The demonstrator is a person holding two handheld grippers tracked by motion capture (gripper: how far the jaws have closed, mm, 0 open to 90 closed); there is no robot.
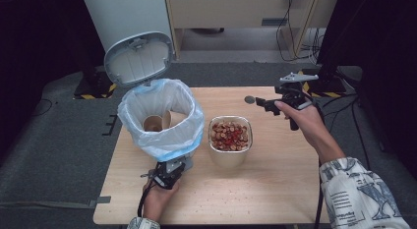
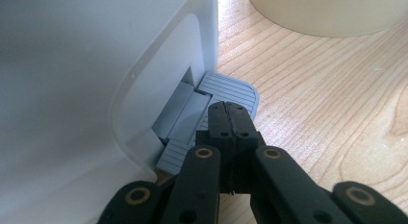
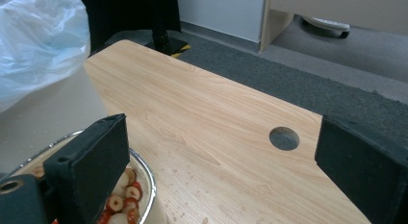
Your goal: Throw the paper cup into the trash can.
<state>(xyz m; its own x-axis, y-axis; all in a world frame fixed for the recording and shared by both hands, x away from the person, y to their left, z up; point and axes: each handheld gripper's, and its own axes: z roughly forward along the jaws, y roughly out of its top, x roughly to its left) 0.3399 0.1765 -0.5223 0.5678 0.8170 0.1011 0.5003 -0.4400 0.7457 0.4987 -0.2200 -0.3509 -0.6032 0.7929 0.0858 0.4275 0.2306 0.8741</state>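
Note:
A white pedal bin [image 1: 173, 149] stands on the wooden table [image 1: 275, 189] with its lid [image 1: 139, 58] swung up. A pale plastic bag [image 1: 162, 138] lines it and a brown paper cup [image 1: 155, 123] lies inside. My left gripper [image 1: 173, 169] is shut and empty, its tips [image 2: 230, 111] resting on the grey ribbed pedal [image 2: 231, 89] at the foot of the bin [image 2: 86, 89]. A steel bowl [image 1: 230, 159] of red and white fruit slices sits just right of the bin. My right gripper [image 1: 268, 102] hangs open above the table's far right part, and its jaws [image 3: 226, 166] hold nothing.
A round hole [image 1: 250, 99] [image 3: 284, 138] is cut in the tabletop near the far edge. The bowl's rim [image 3: 146, 178] and the bag [image 3: 38, 41] lie left of my right gripper. Grey carpet surrounds the table, with a desk and cables behind it.

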